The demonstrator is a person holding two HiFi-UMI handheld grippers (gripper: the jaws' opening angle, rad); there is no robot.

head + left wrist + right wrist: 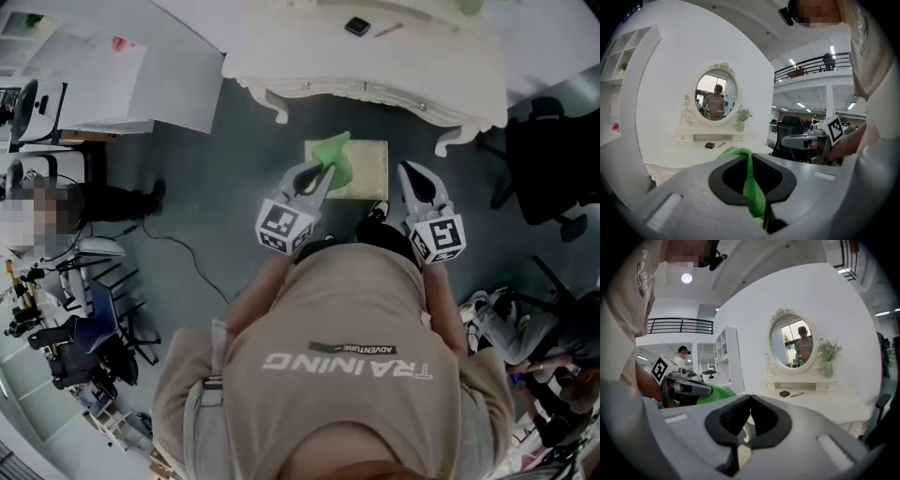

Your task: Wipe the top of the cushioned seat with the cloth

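grey floor point(216, 187), white vanity tabletop point(412, 56) ahead. left gripper point(321, 172) fingers pinched green cloth point(334, 155) above seat point(367, 171). right gripper point(409, 176) fingers were together, empty. wiping likely not begun; whole top left.

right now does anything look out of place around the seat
Nothing stands out. The cushioned seat sits squarely before the dressing table, and the green cloth hangs pinched in the left gripper.

The dressing table point(375, 70) stands just beyond the cushioned seat point(370, 169), with open floor point(234, 173) on its left.
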